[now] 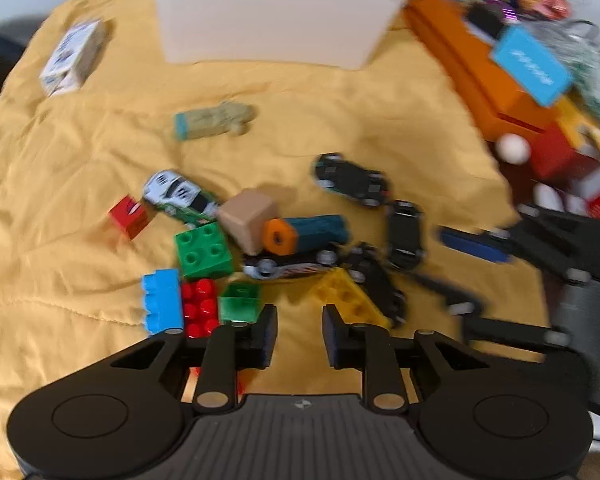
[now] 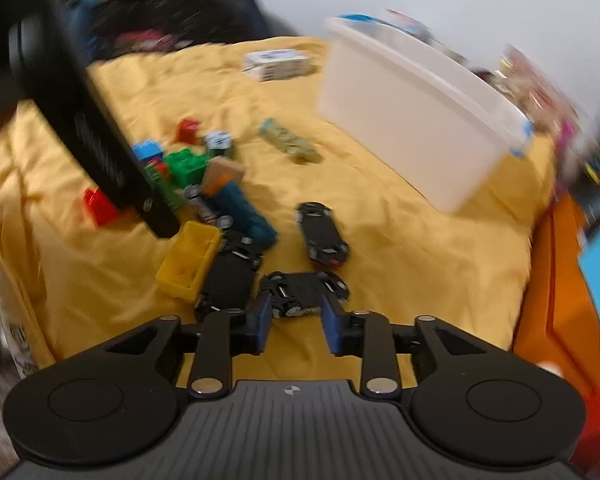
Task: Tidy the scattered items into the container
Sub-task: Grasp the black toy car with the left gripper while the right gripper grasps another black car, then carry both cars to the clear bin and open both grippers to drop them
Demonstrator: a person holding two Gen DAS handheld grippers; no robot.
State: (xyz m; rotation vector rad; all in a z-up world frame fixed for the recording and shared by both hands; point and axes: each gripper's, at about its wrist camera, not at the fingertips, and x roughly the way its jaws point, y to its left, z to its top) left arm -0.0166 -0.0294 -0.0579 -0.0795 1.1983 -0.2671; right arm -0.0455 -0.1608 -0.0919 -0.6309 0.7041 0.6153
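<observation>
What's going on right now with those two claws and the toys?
Both grippers, left gripper and right gripper, open, empty. Right one just short of an overturned black toy car. Toys scattered on yellow cloth; white container beyond, path unobstructed.

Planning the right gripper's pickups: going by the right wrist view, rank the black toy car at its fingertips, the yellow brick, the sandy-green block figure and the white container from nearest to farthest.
From the right gripper:
1. Black toy car, lying at the fingertips.
2. Yellow brick, ahead to the left.
3. Sandy-green block figure, mid-cloth, further up.
4. White container, far right; its near corner makes third and fourth a close call.
</observation>
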